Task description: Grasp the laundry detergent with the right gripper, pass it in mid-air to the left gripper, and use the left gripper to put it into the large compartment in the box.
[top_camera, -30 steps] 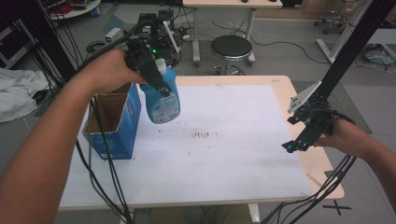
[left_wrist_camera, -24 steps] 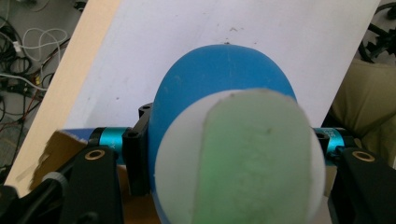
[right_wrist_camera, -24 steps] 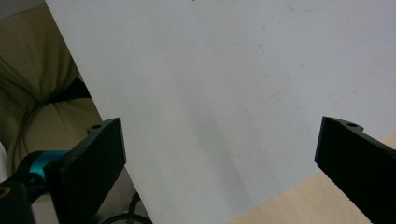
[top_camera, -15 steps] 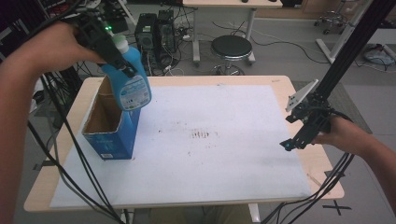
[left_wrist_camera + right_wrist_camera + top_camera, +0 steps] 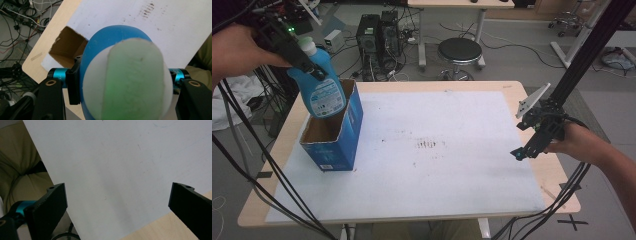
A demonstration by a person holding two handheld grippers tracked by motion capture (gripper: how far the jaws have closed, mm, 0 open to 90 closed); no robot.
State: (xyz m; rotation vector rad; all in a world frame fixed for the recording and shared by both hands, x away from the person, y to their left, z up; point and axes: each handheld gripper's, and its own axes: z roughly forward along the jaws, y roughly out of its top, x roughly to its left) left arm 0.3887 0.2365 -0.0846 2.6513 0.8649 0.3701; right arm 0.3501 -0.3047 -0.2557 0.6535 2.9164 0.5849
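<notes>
Upper left, left gripper (image 5: 294,50) clamps blue detergent bottle (image 5: 319,85) above open blue carton (image 5: 334,132), likely for insertion; right gripper (image 5: 532,135) spread wide, idle at right.

Two black handheld tongs, each trailing dark cables.

The left tongs (image 5: 294,52) carry a green light, cyan metal collars and brass-ringed screw holes beside flat black jaws. The right tongs (image 5: 532,145) have a grey three-cornered plate on top and ribbed black jaws. The person's forearms are bare; olive-green trousers show below.
</notes>
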